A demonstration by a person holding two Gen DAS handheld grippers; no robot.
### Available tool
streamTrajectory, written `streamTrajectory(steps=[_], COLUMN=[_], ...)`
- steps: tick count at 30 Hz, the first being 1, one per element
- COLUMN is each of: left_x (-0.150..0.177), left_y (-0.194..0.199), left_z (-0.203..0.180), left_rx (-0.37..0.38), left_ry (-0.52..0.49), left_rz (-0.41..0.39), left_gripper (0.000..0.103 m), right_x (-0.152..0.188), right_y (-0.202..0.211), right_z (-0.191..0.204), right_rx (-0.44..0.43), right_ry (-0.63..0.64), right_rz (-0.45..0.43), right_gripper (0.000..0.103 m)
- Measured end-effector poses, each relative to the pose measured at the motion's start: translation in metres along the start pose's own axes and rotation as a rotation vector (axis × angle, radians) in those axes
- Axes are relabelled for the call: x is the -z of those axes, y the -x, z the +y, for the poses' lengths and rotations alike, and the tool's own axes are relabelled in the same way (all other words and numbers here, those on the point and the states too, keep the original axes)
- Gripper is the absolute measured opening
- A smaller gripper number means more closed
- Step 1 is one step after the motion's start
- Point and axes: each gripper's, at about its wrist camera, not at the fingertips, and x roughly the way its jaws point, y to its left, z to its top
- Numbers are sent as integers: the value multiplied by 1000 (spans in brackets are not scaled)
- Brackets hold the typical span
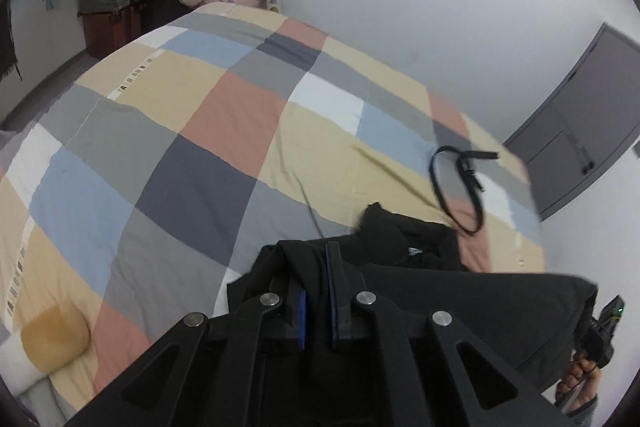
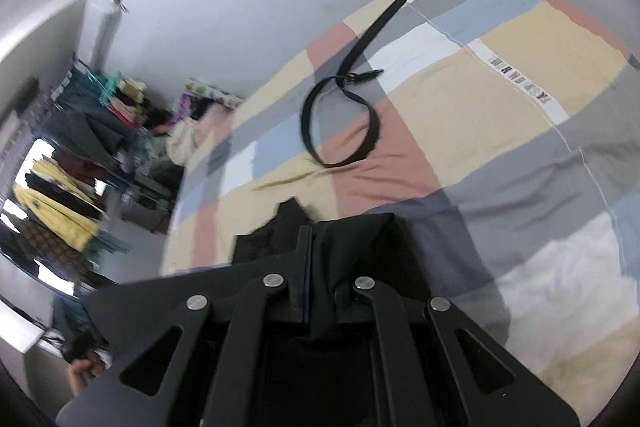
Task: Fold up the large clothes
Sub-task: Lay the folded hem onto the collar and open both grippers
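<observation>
Checked bedspread (image 1: 168, 131) under grey wall | black garment (image 1: 460, 307) hangs betw my two claws, above bed's near edge | L gripper (image 1: 316, 267) pinched tight on cloth fold | R gripper (image 2: 310, 251) clamped on other corner | black belt (image 2: 340, 115) lies looped on spread, beyond garment, apart.

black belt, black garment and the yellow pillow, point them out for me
black belt (image 2: 372, 131), right wrist view, on the strap's loop.
black garment (image 1: 460, 299), left wrist view, on the stretched cloth.
yellow pillow (image 1: 54, 341), left wrist view, on its rounded end.
</observation>
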Motion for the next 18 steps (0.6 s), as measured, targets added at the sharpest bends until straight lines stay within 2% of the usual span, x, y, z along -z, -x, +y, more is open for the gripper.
streamTrajectory(steps=[5,10,15,18], left_x=[-12,-13,0,4], left_y=[-54,-100,-147,-159], left_z=[-18,-31,-26,-21], left_rx=[-91,-161,-158,-144], left_ry=[-74,-139,-140,-128], left_rz=[20,16,27,48], left_gripper=[9,9,9,9], right_x=[-8,-8,-5,-1], right_y=[-45,-92,-126,-140], right_z=[-6,-4,-16,-22], right_rx=[88,185,166,133], right_ry=[56,172,168,141], right_rz=[47,104,152,176], right_gripper=[6,6,5,3])
